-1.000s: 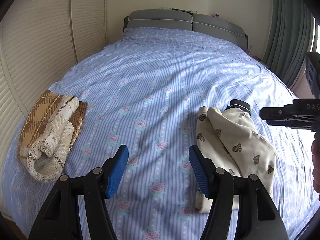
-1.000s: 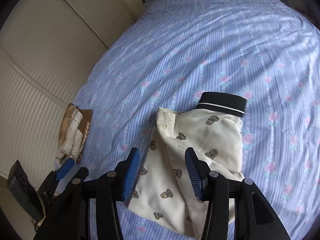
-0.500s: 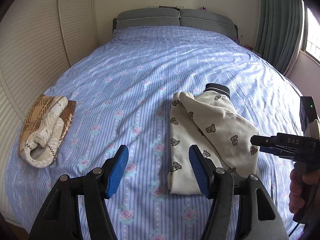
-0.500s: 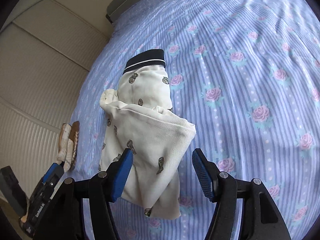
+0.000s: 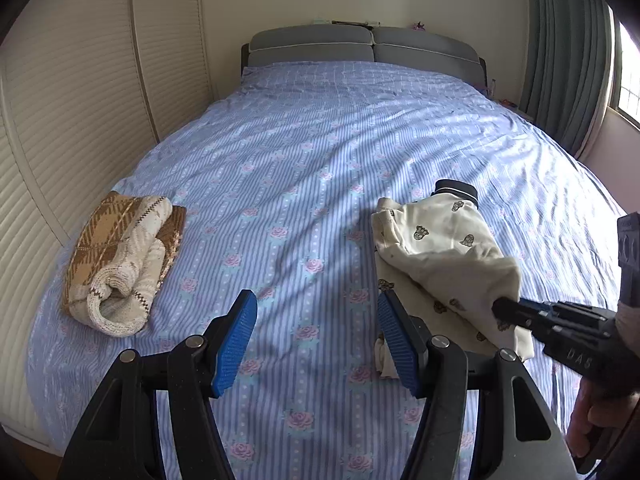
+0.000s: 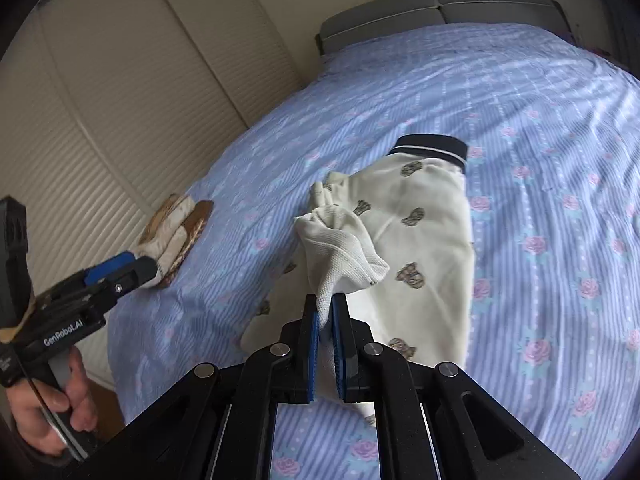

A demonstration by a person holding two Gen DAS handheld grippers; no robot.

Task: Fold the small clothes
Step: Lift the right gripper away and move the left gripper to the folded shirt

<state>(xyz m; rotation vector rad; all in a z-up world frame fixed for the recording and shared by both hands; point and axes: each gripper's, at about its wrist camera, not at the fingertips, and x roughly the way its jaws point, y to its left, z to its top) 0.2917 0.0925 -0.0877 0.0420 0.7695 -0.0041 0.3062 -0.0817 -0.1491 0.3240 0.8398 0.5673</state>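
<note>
Left wrist view: left gripper [image 5: 316, 336] jaws apart, empty, over the bedspread [image 5: 320, 168]; cream garment [image 5: 448, 256] just to its right; folded sweater [image 5: 120, 264] well off left.
Right wrist view: right gripper [image 6: 325, 312], jaws just closed, clamps the garment's raised corner.
Advice: lift gently, carry the fold across evenly, then flatten.

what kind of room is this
Most likely a home bedroom: a wide bed under a blue rose-print sheet, a padded grey headboard, louvred wardrobe doors along one side and a curtained window on the other.
</note>
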